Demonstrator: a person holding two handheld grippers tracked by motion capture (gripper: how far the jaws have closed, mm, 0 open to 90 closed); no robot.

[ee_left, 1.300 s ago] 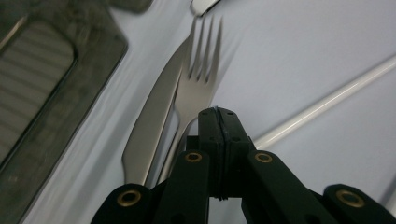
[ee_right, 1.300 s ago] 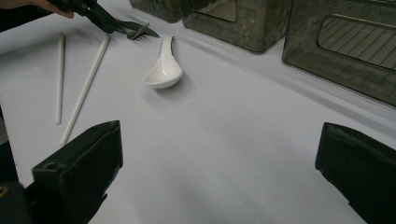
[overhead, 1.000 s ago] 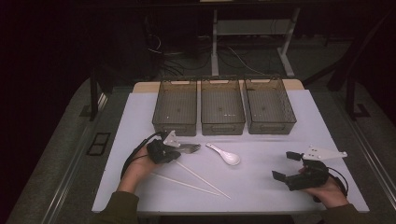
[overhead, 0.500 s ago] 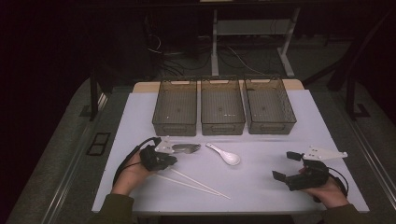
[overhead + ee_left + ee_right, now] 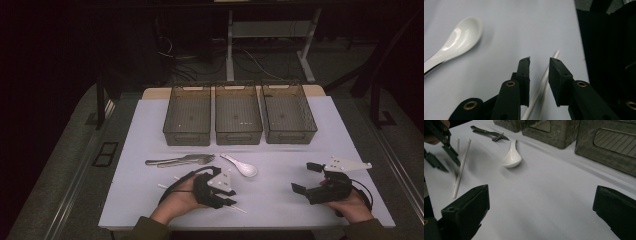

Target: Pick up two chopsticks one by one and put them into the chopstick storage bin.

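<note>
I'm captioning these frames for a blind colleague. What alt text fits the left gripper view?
The left hand-held gripper has its two black jaws slightly apart above a pale chopstick lying on the white table; nothing is gripped. A glossy white spoon lies at upper left.

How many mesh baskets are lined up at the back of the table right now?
3. They sit side by side in a row: the left basket, the middle basket and the right basket, all behind the fork and the white spoon. None looks hidden.
</note>
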